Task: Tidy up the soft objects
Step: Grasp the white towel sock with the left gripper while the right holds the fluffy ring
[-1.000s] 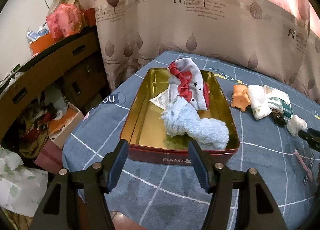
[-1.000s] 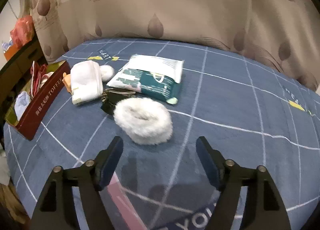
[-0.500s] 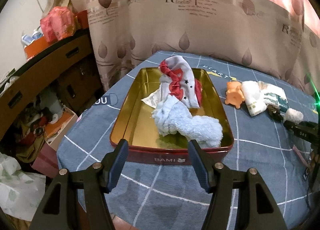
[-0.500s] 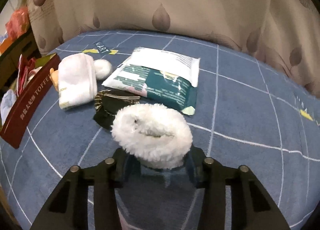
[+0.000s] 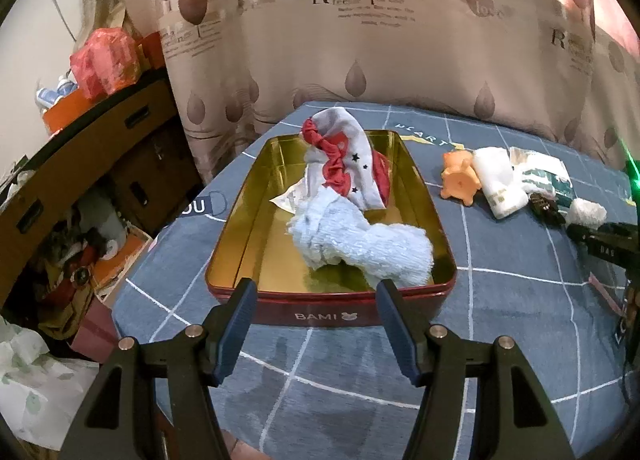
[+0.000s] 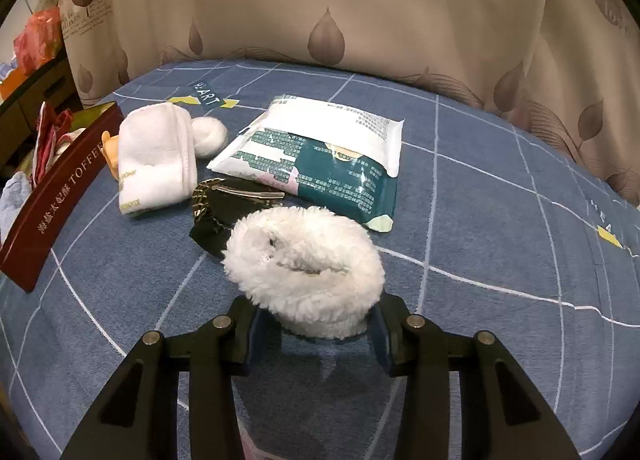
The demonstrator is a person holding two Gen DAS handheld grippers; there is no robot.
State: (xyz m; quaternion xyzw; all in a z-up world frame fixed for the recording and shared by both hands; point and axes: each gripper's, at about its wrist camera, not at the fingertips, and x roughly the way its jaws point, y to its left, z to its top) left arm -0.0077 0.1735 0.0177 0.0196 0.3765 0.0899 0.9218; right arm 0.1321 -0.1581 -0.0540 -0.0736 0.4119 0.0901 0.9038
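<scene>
My right gripper [image 6: 316, 330] is shut on a fluffy white ring [image 6: 304, 268], pinching its near side on the blue checked cloth. Behind the ring lie a dark hair clip [image 6: 228, 203], a rolled white towel [image 6: 154, 159], a small white ball [image 6: 209, 131] and a green-and-white packet [image 6: 320, 163]. My left gripper [image 5: 314, 320] hangs open and empty just in front of the red tin [image 5: 332, 312], which holds a light blue fuzzy cloth [image 5: 360, 244] and a grey-and-red garment [image 5: 344, 155]. An orange toy [image 5: 460, 179] sits right of the tin.
A patterned curtain [image 5: 360, 39] hangs behind the table. Left of the table stand a brown shelf [image 5: 80, 147] with clutter and boxes on the floor. The table's near left edge drops off beside the left gripper. The right gripper's arm [image 5: 604, 240] shows at the left wrist view's right edge.
My right gripper moved forward around the fluffy white ring and closed on it. The left gripper stayed open in front of the tin, shifting only slightly.
</scene>
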